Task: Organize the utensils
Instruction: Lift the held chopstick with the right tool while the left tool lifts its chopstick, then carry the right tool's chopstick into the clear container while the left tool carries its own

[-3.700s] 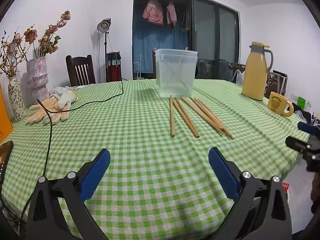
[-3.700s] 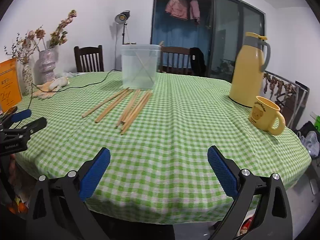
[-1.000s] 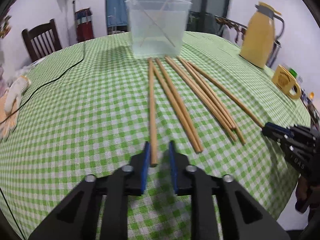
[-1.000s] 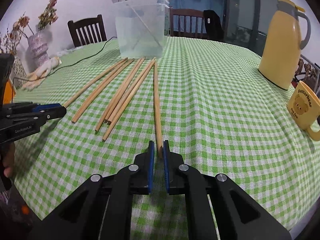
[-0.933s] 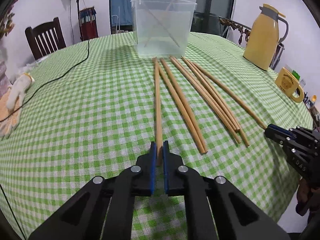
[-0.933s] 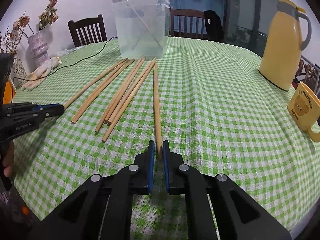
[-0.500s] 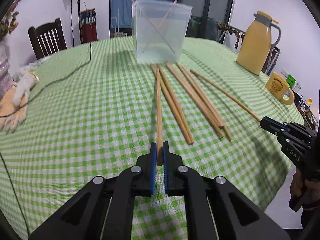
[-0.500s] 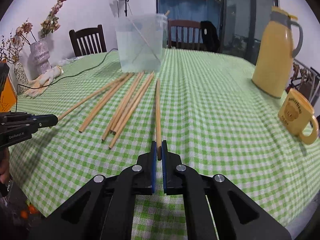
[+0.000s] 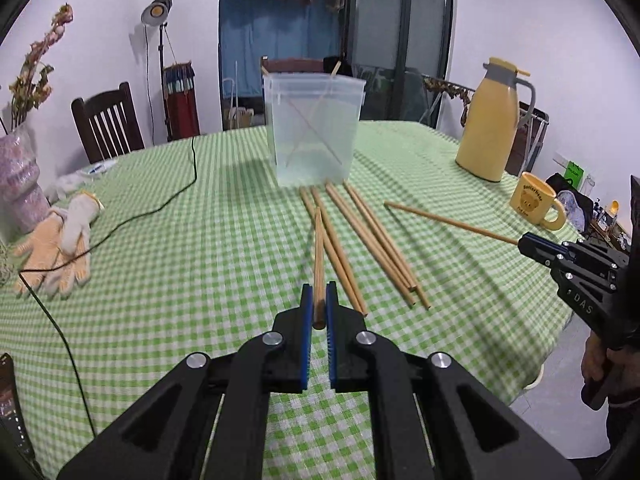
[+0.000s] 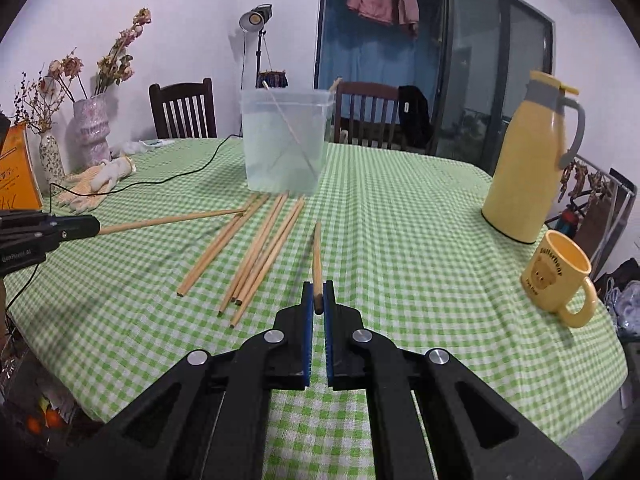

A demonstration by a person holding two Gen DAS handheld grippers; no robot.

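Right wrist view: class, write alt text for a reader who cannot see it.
The right gripper is shut on one wooden chopstick above a green checked tablecloth. Loose chopsticks lie before a clear plastic tub; a yellow mug stands right.

a long round light-wood chopstick [image 9: 319, 256] is pinched at its near end in the left hand-held gripper [image 9: 319, 308], pointing away above the counter [image 9: 200, 248]. a second matching chopstick [image 10: 317, 264] is clamped the same way in the right hand-held gripper [image 10: 317, 300]. five loose wooden chopsticks [image 9: 360, 236] lie fanned on the green checked cloth, far ends just before a clear plastic tub [image 9: 314, 128] holding two thin sticks leaning crossed inside.
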